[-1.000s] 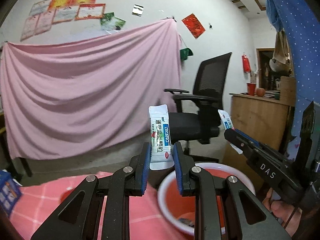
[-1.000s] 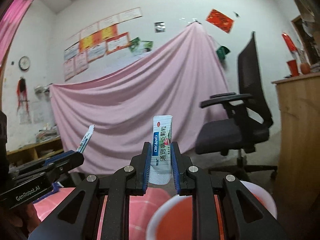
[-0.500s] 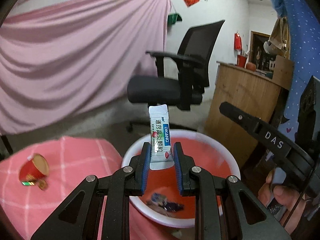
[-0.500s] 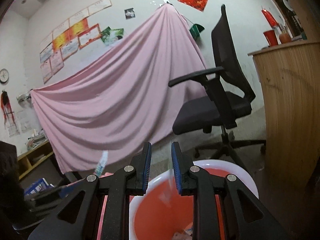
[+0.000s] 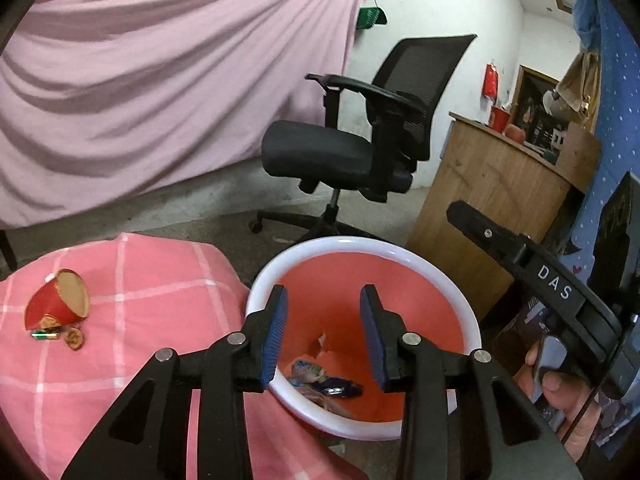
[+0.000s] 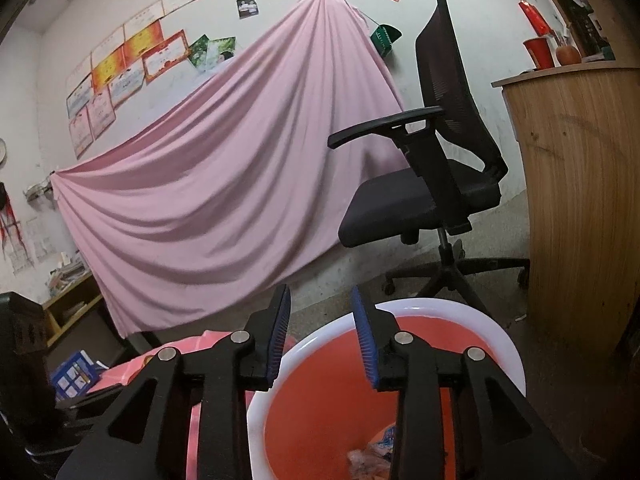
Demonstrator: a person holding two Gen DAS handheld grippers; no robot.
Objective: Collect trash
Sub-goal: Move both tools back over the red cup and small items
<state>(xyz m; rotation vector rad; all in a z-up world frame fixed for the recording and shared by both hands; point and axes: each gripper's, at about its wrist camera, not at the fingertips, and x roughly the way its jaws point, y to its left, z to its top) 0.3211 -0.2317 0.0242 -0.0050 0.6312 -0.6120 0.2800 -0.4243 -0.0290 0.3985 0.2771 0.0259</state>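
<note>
while both the left gripper (image 5: 323, 330) and right gripper (image 6: 320, 334), jaws just opened and empty, hang over the bin (image 5: 408, 258), reaching carelessly for the red cup (image 5: 56, 306) could knock it off the pink cloth (image 5: 140, 280).

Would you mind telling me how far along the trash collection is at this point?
Done: wrappers lie at the bottom of the red bin. In hand: nothing; the left gripper and right gripper have just been opening, empty, over it. Left: a tipped red cup and scraps on the pink checked cloth.
</note>
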